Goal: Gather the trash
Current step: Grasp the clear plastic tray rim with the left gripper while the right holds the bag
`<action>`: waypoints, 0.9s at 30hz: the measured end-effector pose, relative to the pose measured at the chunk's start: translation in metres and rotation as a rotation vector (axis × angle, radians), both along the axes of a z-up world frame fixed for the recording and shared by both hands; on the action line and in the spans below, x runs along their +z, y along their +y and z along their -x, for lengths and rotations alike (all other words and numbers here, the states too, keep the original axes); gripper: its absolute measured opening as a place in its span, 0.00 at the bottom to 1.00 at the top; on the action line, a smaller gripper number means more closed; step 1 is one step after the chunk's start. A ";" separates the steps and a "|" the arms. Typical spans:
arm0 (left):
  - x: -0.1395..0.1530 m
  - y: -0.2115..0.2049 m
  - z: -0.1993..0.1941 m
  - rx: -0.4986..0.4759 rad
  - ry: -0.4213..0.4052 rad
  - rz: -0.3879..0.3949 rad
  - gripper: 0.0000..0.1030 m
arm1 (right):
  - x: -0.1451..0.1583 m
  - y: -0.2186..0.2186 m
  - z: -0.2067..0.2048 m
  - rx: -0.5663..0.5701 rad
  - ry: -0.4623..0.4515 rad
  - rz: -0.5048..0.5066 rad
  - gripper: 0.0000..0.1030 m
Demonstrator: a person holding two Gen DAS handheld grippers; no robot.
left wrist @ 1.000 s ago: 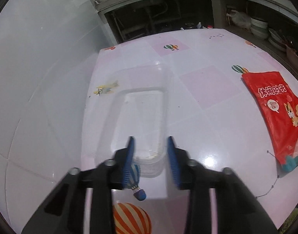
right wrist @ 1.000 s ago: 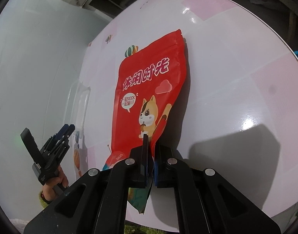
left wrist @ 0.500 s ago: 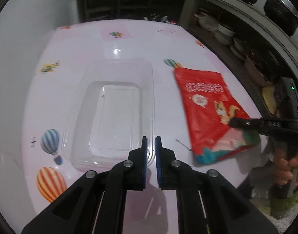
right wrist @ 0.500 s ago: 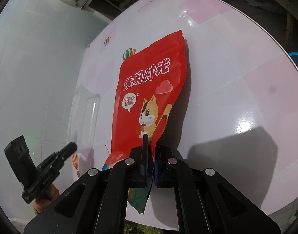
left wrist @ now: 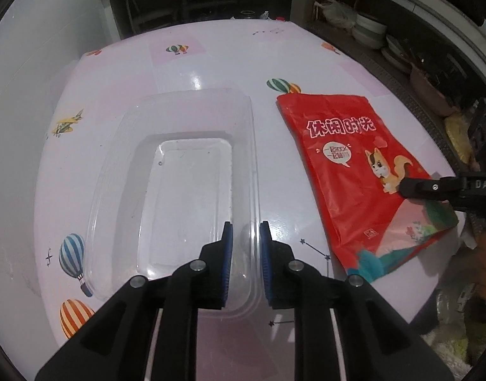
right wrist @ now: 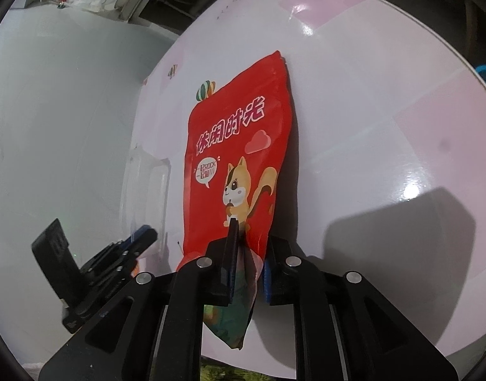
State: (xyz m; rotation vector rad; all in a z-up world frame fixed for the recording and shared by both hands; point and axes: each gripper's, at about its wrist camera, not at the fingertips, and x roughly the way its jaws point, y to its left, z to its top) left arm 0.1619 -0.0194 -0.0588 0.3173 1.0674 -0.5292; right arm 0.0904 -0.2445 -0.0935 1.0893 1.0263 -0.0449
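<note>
A red snack bag (left wrist: 354,165) with a squirrel print lies flat on the table, right of a clear plastic tray (left wrist: 179,101). My left gripper (left wrist: 246,247) hangs over the tray's near right corner. Its jaws are opening, with the tray's right rim between the blue pads and not pressed. My right gripper (right wrist: 249,254) sits at the bag's near edge (right wrist: 243,133). Its jaws are opening too, and the bag's crumpled lower edge stands loose in the gap. The right gripper (left wrist: 433,187) reaches over the bag from the right in the left wrist view. The left gripper (right wrist: 141,238) shows beside the tray (right wrist: 147,184).
The table (left wrist: 211,63) has a glossy pink-and-white cover printed with balloons. A white wall stands along its left side. Dark shelves with bowls (left wrist: 370,31) and a plastic bag run behind and to the right. The table's near edge lies just under both grippers.
My left gripper swung from the tray's near end to its right rim, shut, then parted slightly. My right gripper's jaws, shut on the bag's edge before, have parted.
</note>
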 end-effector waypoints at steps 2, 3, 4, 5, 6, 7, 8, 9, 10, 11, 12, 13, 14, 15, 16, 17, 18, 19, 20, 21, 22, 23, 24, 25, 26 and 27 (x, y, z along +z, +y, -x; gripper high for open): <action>-0.001 -0.001 0.001 -0.002 -0.005 -0.005 0.16 | -0.001 -0.001 0.001 0.000 -0.007 -0.019 0.14; -0.002 -0.002 0.001 -0.004 -0.009 -0.009 0.16 | -0.002 -0.001 0.000 -0.001 -0.011 -0.029 0.14; -0.002 -0.002 0.002 -0.006 -0.012 -0.012 0.16 | -0.003 -0.001 0.000 -0.001 -0.014 -0.037 0.14; -0.003 -0.002 0.002 -0.007 -0.014 -0.014 0.16 | -0.003 -0.001 0.000 -0.001 -0.016 -0.043 0.14; -0.003 -0.003 0.002 -0.008 -0.017 -0.017 0.16 | -0.004 -0.001 -0.001 0.001 -0.019 -0.052 0.13; -0.003 -0.003 0.002 -0.008 -0.021 -0.020 0.16 | -0.004 -0.001 -0.001 0.002 -0.020 -0.057 0.13; -0.003 -0.002 0.003 -0.008 -0.023 -0.021 0.15 | -0.004 0.000 -0.002 0.005 -0.022 -0.062 0.13; -0.003 -0.003 0.004 -0.007 -0.024 -0.021 0.14 | -0.004 0.000 -0.003 0.007 -0.023 -0.066 0.13; -0.003 -0.003 0.004 -0.006 -0.024 -0.020 0.13 | -0.004 0.000 -0.003 0.010 -0.023 -0.067 0.12; -0.003 -0.003 0.004 -0.006 -0.025 -0.020 0.12 | -0.004 0.000 -0.002 0.012 -0.022 -0.066 0.10; -0.003 -0.003 0.004 -0.006 -0.027 -0.020 0.12 | -0.004 0.001 -0.003 0.015 -0.019 -0.064 0.09; -0.003 -0.003 0.004 -0.007 -0.032 -0.021 0.12 | -0.004 0.001 -0.004 0.017 -0.018 -0.066 0.08; -0.003 -0.004 0.004 -0.007 -0.036 -0.023 0.11 | -0.005 0.000 -0.003 0.020 -0.018 -0.067 0.06; -0.003 -0.004 0.004 -0.009 -0.041 -0.026 0.11 | -0.004 0.001 -0.003 0.024 -0.017 -0.064 0.05; -0.002 -0.004 0.005 -0.010 -0.045 -0.028 0.10 | -0.004 0.001 -0.003 0.027 -0.019 -0.063 0.04; -0.002 -0.004 0.005 -0.009 -0.047 -0.028 0.10 | -0.003 0.003 -0.003 0.028 -0.021 -0.061 0.04; -0.002 -0.004 0.004 -0.009 -0.049 -0.028 0.09 | -0.002 0.003 -0.003 0.030 -0.023 -0.055 0.03; -0.001 -0.004 0.005 -0.009 -0.050 -0.029 0.09 | -0.002 0.003 -0.003 0.032 -0.025 -0.049 0.03; -0.001 -0.004 0.005 -0.008 -0.054 -0.029 0.08 | 0.000 0.004 -0.004 0.032 -0.028 -0.046 0.03; 0.000 -0.004 0.005 -0.008 -0.058 -0.030 0.07 | 0.001 0.004 -0.004 0.032 -0.033 -0.042 0.03; 0.000 -0.003 0.005 -0.009 -0.063 -0.030 0.07 | 0.003 0.004 -0.004 0.032 -0.037 -0.037 0.03; 0.001 -0.003 0.006 -0.009 -0.068 -0.030 0.06 | 0.004 0.004 -0.004 0.032 -0.041 -0.034 0.02; 0.002 -0.003 0.006 -0.010 -0.072 -0.031 0.06 | 0.006 0.004 -0.004 0.033 -0.046 -0.029 0.02; 0.002 -0.003 0.007 -0.012 -0.078 -0.029 0.05 | 0.007 0.004 -0.002 0.034 -0.051 -0.024 0.02; 0.003 -0.003 0.007 -0.012 -0.082 -0.028 0.05 | 0.009 0.005 -0.002 0.035 -0.056 -0.021 0.01; 0.004 -0.003 0.008 -0.014 -0.088 -0.028 0.05 | 0.011 0.005 -0.002 0.036 -0.062 -0.016 0.01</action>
